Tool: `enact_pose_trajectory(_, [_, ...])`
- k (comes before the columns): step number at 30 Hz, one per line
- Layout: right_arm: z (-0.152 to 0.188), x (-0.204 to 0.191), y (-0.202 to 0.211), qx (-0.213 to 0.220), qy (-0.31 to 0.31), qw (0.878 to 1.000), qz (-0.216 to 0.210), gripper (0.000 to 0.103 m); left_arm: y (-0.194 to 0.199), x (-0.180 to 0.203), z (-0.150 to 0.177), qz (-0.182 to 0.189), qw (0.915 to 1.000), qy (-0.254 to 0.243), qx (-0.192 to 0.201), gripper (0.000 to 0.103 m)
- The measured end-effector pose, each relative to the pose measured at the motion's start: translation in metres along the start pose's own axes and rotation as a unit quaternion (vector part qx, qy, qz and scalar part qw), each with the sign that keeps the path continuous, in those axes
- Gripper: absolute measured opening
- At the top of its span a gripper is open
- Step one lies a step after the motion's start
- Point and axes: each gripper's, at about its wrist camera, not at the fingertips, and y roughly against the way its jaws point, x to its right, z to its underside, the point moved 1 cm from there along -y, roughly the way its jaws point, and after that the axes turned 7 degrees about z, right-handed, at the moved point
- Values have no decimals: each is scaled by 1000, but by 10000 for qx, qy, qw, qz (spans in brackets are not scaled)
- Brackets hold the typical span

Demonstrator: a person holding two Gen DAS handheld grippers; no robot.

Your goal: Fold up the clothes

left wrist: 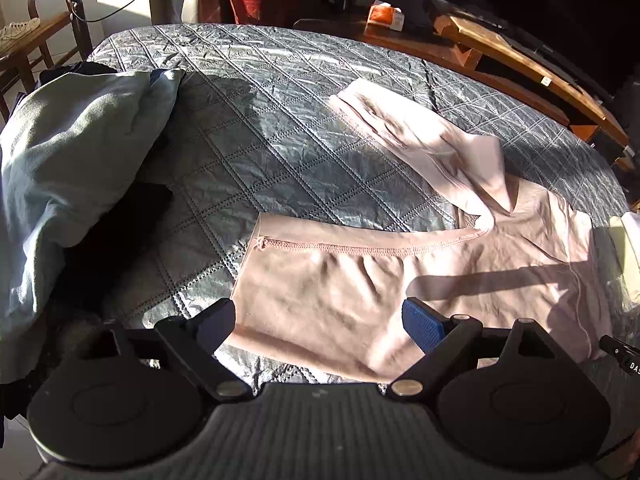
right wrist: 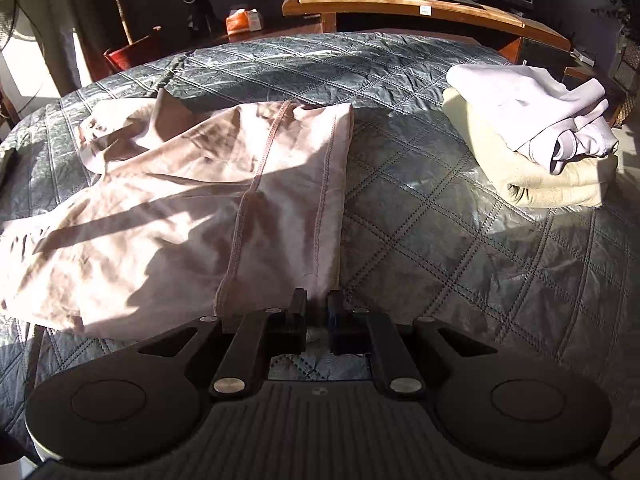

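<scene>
Pale pink trousers (left wrist: 360, 280) lie spread on the grey quilted bedspread (left wrist: 248, 128). One leg stretches across in front of my left gripper (left wrist: 320, 320), and the other leg (left wrist: 400, 128) runs off toward the far side. That gripper hangs wide open just over the near leg, with nothing between its fingers. In the right wrist view the same pink trousers (right wrist: 200, 208) lie to the left, seams running toward me. My right gripper (right wrist: 318, 308) has its jaws drawn close together on the trousers' near corner hem.
A heap of unfolded clothes, pale blue-grey over dark (left wrist: 68, 168), fills the bed's left side. A folded stack, cream below and white above (right wrist: 532, 140), sits at the right. Beyond the bed are a wooden TV bench (right wrist: 420, 4), a red plant pot (left wrist: 260, 4) and a chair (left wrist: 24, 44).
</scene>
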Motion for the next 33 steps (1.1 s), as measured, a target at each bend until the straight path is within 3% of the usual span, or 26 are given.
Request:
enact_pose_trajectory(3, [-6, 1, 25, 430, 142, 9984, 345, 15, -3, 7, 0, 57, 9999, -71, -72, 88])
enact_pose_trajectory(9, [-59, -17, 55, 1103, 12, 9936, -245, 22, -8, 7, -21, -32, 10000, -65, 46, 88])
enact_pose_trajectory(14, [-110, -100, 48, 1563, 773, 9812, -826, 26, -3, -7, -54, -274, 9989, -112, 370, 88])
enact_pose_trajectory(18, [-141, -181, 11, 1305, 1279, 9725, -1441, 19, 6, -38, -70, -416, 9970, 301, 571, 89])
enact_pose_trajectory(22, [-154, -257, -21, 1120, 1909, 9601, -1710, 19, 12, -64, -73, -323, 9956, 639, 605, 89])
enact_pose_trajectory(28, [-157, -324, -68, 965, 2345, 9557, -1498, 19, 17, -82, -73, -180, 9946, 803, 627, 89])
enact_pose_trajectory(33, [-161, -349, -94, 955, 2552, 9543, -1231, 19, 19, -96, -71, -151, 9939, 910, 605, 89])
